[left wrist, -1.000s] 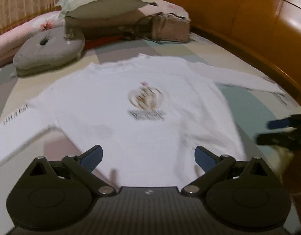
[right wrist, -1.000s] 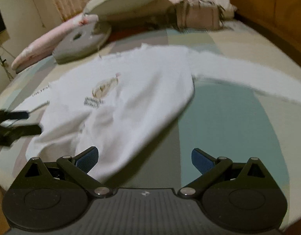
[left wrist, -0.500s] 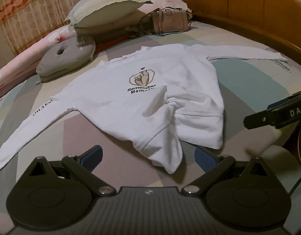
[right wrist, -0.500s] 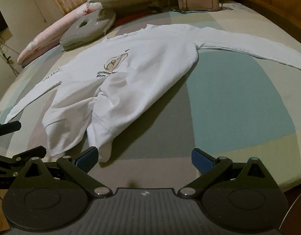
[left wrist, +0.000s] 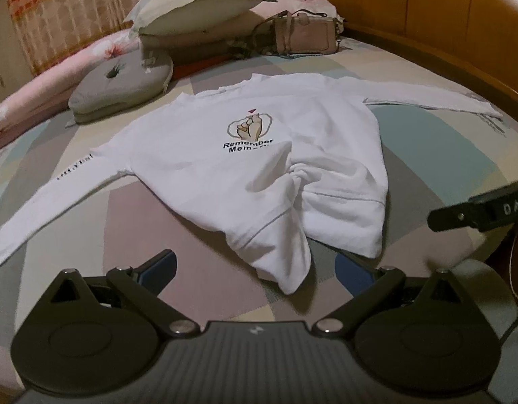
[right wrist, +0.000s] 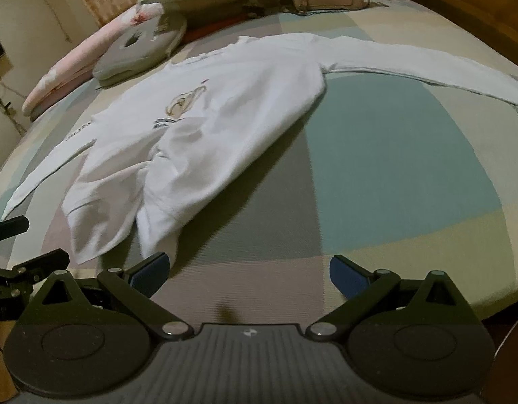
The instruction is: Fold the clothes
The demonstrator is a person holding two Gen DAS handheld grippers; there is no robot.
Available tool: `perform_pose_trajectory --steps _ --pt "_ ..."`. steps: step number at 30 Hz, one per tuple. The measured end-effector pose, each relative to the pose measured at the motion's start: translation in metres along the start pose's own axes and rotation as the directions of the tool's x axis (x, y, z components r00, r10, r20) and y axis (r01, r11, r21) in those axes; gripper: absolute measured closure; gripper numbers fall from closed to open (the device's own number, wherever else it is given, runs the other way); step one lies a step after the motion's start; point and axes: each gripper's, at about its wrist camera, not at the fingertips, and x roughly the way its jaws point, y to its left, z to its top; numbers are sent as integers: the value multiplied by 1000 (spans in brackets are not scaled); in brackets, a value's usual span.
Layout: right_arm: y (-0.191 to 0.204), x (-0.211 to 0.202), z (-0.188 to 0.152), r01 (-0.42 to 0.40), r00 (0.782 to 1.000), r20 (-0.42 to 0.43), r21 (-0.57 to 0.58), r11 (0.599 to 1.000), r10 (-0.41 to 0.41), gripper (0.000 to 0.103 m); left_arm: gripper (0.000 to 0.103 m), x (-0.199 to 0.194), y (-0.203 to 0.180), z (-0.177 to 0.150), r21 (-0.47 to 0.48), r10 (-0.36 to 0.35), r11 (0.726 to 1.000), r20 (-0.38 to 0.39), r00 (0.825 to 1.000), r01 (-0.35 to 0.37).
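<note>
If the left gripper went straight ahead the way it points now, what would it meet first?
Probably the bunched hem of the white sweatshirt: it lies on the bedspread just ahead, between the open fingers of the left gripper. Depth is hard to judge in the fisheye view.

A bed with a patchwork-pattern cover [left wrist: 434, 141] in teal, grey, mauve and cream blocks is filling both views, with a curved wooden headboard [left wrist: 454, 17] running along its right side. At the far end, a grey ring-shaped cushion [left wrist: 121, 84] is lying beside a pink floral bolster [left wrist: 57, 80], a pale pillow [left wrist: 195, 10] is resting tilted on the stacked bedding, and a beige handbag [left wrist: 302, 37] is sitting upright just to its right. A patterned orange-and-cream curtain [left wrist: 63, 6] is hanging behind them.
</note>
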Motion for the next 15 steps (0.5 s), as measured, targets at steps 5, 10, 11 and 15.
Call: perform_pose_trajectory --steps 5,10,11,15 --pt "-12 9 0 22 1000 -14 47 999 -21 0 3 21 0 3 -8 -13 1000 -24 1000 13" --pt "-17 18 4 26 999 -21 61 998 -24 0 3 42 7 1 -34 -8 999 -63 998 6" --pt "-18 19 5 24 1000 -20 60 998 -23 0 3 44 10 0 -39 4 999 -65 998 -7" --pt "-17 24 8 18 1000 -2 39 999 -18 0 3 52 30 -2 -78 62 995 -81 995 -69"
